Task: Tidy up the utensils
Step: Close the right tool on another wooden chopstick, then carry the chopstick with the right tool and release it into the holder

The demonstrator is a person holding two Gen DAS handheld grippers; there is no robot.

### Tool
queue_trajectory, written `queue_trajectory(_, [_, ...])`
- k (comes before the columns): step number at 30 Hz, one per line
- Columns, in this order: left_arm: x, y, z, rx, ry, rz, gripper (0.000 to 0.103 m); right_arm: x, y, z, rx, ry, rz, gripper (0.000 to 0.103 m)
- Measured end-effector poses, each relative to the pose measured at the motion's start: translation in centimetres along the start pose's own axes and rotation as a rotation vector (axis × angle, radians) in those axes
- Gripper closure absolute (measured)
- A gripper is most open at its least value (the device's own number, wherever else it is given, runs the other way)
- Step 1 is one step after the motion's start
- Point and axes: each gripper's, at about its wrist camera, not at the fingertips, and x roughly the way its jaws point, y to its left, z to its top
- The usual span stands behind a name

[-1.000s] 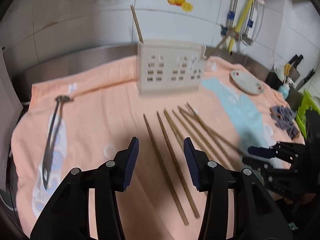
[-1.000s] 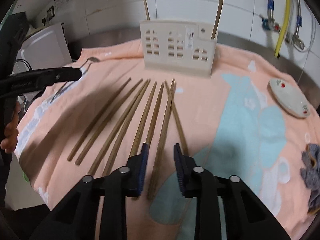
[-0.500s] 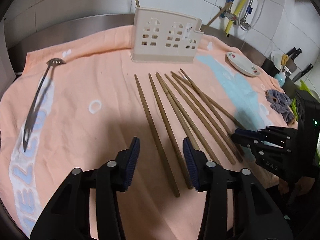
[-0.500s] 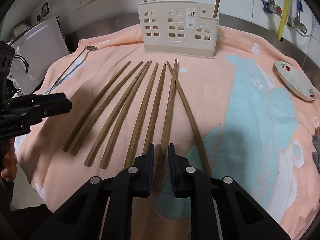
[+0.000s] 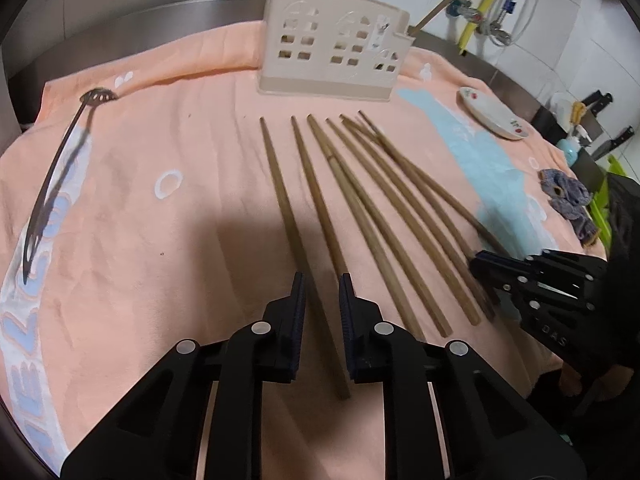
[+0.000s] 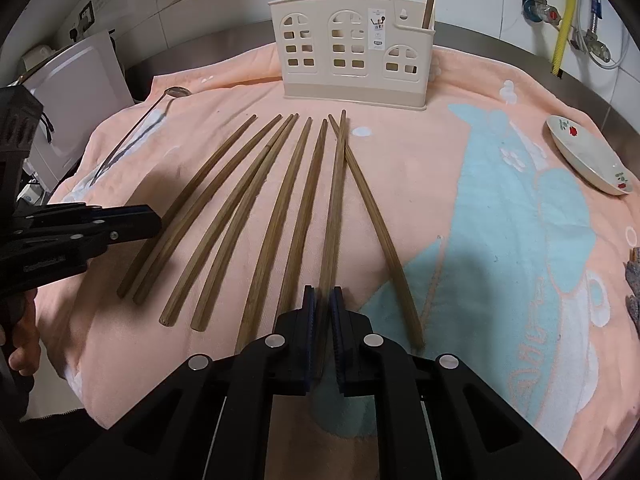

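Several brown chopsticks (image 5: 376,216) lie fanned out on a peach towel (image 5: 160,140) in front of a cream utensil holder (image 5: 334,60) that has two chopsticks standing in it. My left gripper (image 5: 322,296) has its jaws narrowed around the near end of the leftmost chopstick (image 5: 288,216), with a small gap still showing. My right gripper (image 6: 323,304) is nearly shut around the near end of one chopstick (image 6: 334,208) right of the middle. The holder also shows in the right wrist view (image 6: 352,64).
A long metal slotted spoon (image 5: 52,184) lies on the towel's left side. A small white dish (image 5: 494,118) and a blue-grey rag (image 5: 568,200) sit on the right. Tiled wall and pipes (image 5: 484,4) stand behind the steel counter.
Both grippers dropped toward the towel and narrowed their jaws around chopstick ends. The left jaws went from wide open to a small gap. The right jaws went from part open to almost shut.
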Motion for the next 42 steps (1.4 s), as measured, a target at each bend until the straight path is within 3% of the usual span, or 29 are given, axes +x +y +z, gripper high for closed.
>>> queue_trajectory(14, [1.3, -0.5, 0.0, -0.004, 0.019, 0.076, 0.087, 0.1, 0.1, -0.3, 0.002, -0.024, -0.005, 0.095])
queue_trajectory(21, [0.9, -0.6, 0.1, 0.001, 0.008, 0.096, 0.096, -0.3, 0.3, -0.3, -0.007, -0.04, -0.014, 0.096])
queue_trajectory(42, [-5.3, -1.0, 4.6, 0.077, -0.182, 0.1, 0.097, -7.4, 1.7, 4.0, -0.097, -0.269, -0.063, 0.096])
